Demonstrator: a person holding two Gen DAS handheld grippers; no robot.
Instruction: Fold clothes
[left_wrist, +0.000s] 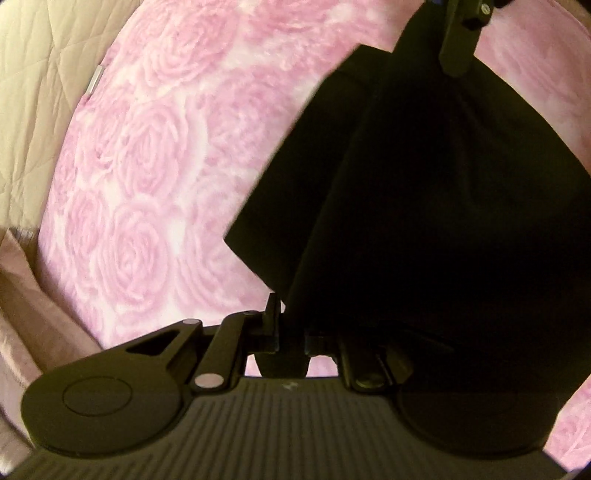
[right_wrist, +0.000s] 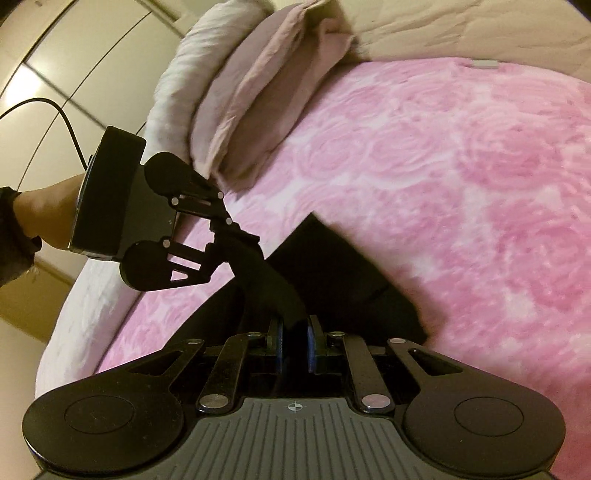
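A black garment (left_wrist: 443, 221) hangs stretched between my two grippers over a pink rose-patterned blanket (left_wrist: 147, 147). In the left wrist view my left gripper (left_wrist: 291, 321) is shut on one edge of it, and the cloth hides the right finger. My right gripper (left_wrist: 456, 62) pinches the far edge at the top. In the right wrist view the right gripper (right_wrist: 295, 332) holds a bunched strip of the black garment (right_wrist: 332, 266) between its blue pads. Up to the left, the left gripper (right_wrist: 231, 230) grips the same cloth, held by a person's hand (right_wrist: 48, 218). The garment's lower part rests on the blanket (right_wrist: 443, 184).
Mauve pillows (right_wrist: 258, 92) and a white pillow (right_wrist: 177, 74) lie at the blanket's far end, with a beige quilt (right_wrist: 461, 29) beside them. Pale wardrobe doors (right_wrist: 55, 55) stand beyond the bed. A black cable (right_wrist: 62, 110) trails from the left gripper.
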